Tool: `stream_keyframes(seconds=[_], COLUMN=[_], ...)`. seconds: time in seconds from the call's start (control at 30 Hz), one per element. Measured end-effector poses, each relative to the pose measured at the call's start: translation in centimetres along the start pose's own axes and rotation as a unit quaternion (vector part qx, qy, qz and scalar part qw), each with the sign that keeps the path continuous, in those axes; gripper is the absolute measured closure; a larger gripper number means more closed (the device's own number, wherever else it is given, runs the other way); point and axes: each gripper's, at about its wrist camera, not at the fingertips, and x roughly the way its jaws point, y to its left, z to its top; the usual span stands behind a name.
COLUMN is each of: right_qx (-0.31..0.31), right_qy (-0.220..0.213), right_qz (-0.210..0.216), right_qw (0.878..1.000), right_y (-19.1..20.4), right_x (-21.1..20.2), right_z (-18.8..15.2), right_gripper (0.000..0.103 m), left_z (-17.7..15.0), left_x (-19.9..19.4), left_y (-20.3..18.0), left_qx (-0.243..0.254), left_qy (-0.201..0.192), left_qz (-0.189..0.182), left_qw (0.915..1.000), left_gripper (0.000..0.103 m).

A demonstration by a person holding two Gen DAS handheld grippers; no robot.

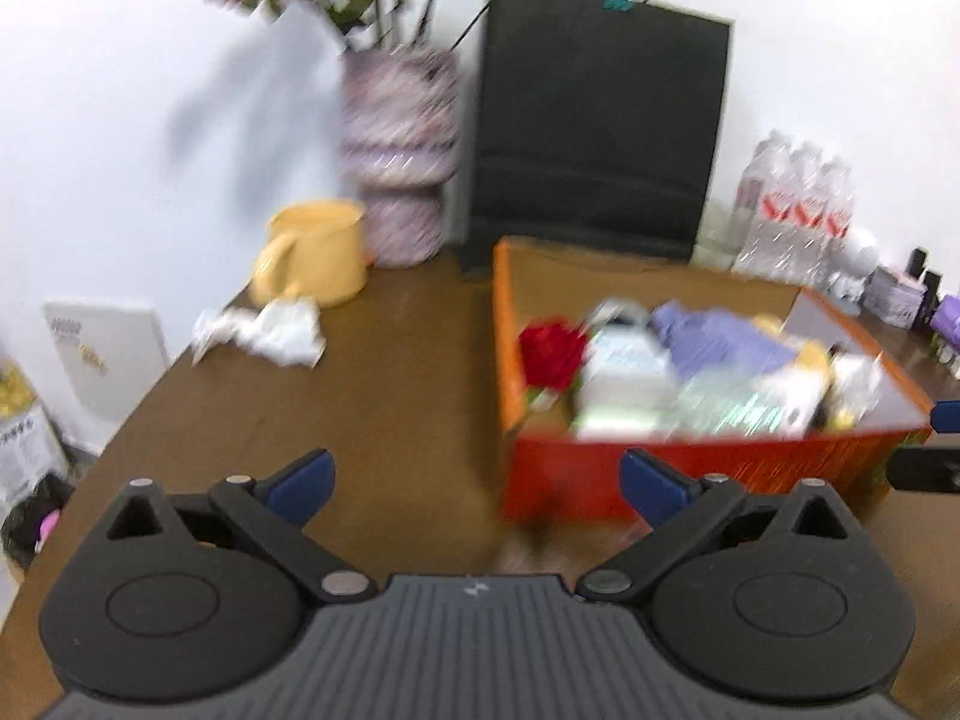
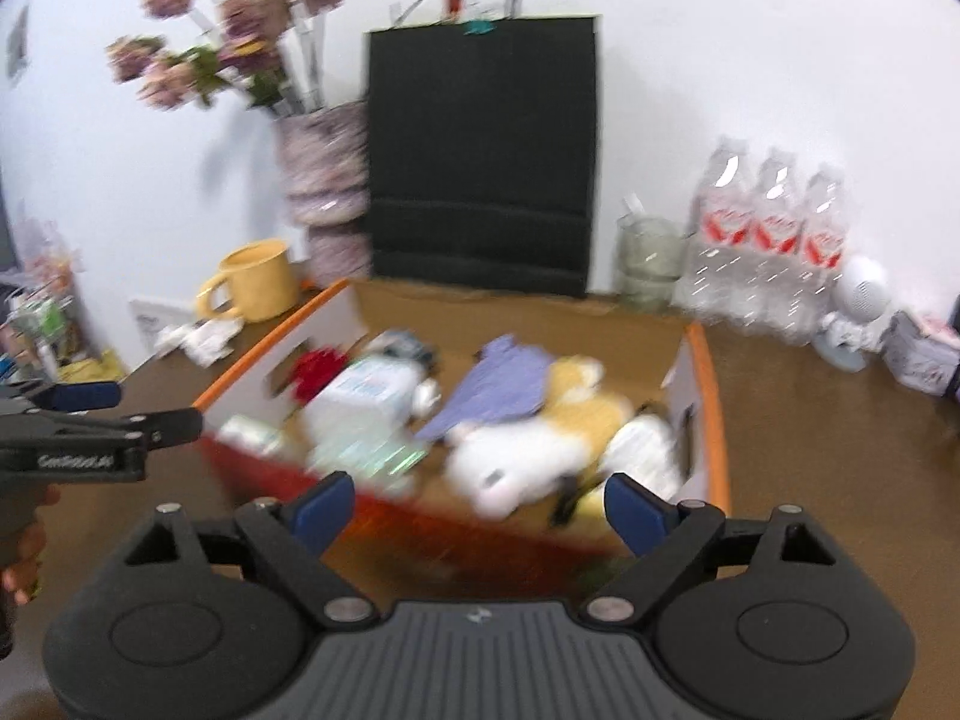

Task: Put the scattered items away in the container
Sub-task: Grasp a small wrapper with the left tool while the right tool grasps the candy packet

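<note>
Both pairs of tongs stand spread wide with nothing between their blue pads: the left tongs [image 1: 477, 489] hang just short of the orange box's [image 1: 690, 474] near wall, and the right tongs [image 2: 474, 507] over the same wall a little further along. Everything is reckoned from that box, which sits on the brown bench [image 1: 390, 390] and is already well filled: a red flower [image 2: 315, 372] at its left end, a lilac cloth [image 2: 501, 384] in the middle, a white and yellow plush toy [image 2: 540, 438] beside the cloth. What seems left out is the crumpled white paper [image 1: 264, 330], well to the box's left near the bench edge, just in front of a yellow mug [image 1: 318, 252]. I'd judge that paper feather-light, soft and springy, not fragile; a pinch across its bulkiest fold should hold it. The mug would be stiffer and heavier; take it by rim or handle.
</note>
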Motion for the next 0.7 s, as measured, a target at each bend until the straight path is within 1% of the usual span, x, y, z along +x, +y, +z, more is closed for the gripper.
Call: stream_keyframes(seconds=[0.1,0.23,0.33,0.37,0.4,0.47,0.5,0.57,0.7], right_qx=[-0.008,-0.010,-0.005,-0.005,-0.004,-0.002,-0.002,-0.008,-0.009], right_qy=[0.020,0.051,0.069,0.072,0.076,0.089,0.094,0.090,0.078], right_qz=[0.022,0.044,0.050,0.047,0.043,0.038,0.037,0.029,0.032], right_qw=[1.000,0.998,0.996,0.996,0.996,0.995,0.995,0.995,0.996], right_y=[2.3,5.4,7.0,7.4,7.8,8.3,8.4,8.5,7.7], right_x=[0.6,2.8,4.5,5.0,5.4,6.2,6.4,6.3,5.6], right_z=[-1.5,-2.7,-3.4,-3.5,-3.6,-4.0,-4.2,-4.8,-5.4], right_gripper=[0.016,0.028,0.034,0.041,0.045,0.057,0.061,0.083,0.083], left_z=[-1.6,-3.1,-3.9,-4.0,-4.1,-4.2,-4.1,-4.1,-3.9], left_x=[0.3,0.0,-0.2,-0.3,-0.2,-0.2,-0.2,0.0,0.7], left_y=[1.5,2.9,3.5,3.7,3.8,3.7,3.5,3.0,1.0], left_qx=[-0.007,-0.012,-0.008,-0.008,-0.008,-0.003,0.000,0.004,0.023], left_qy=[0.017,0.025,0.027,0.028,0.029,0.028,0.026,0.026,0.026], left_qz=[0.010,0.017,0.022,0.021,0.021,0.023,0.022,0.016,0.004], left_qw=[0.9998,0.9995,0.9994,0.9994,0.9993,0.9993,0.9994,0.9995,0.9994], left_gripper=[0.000,0.000,0.000,0.000,0.000,0.000,0.000,0.000,0.000])
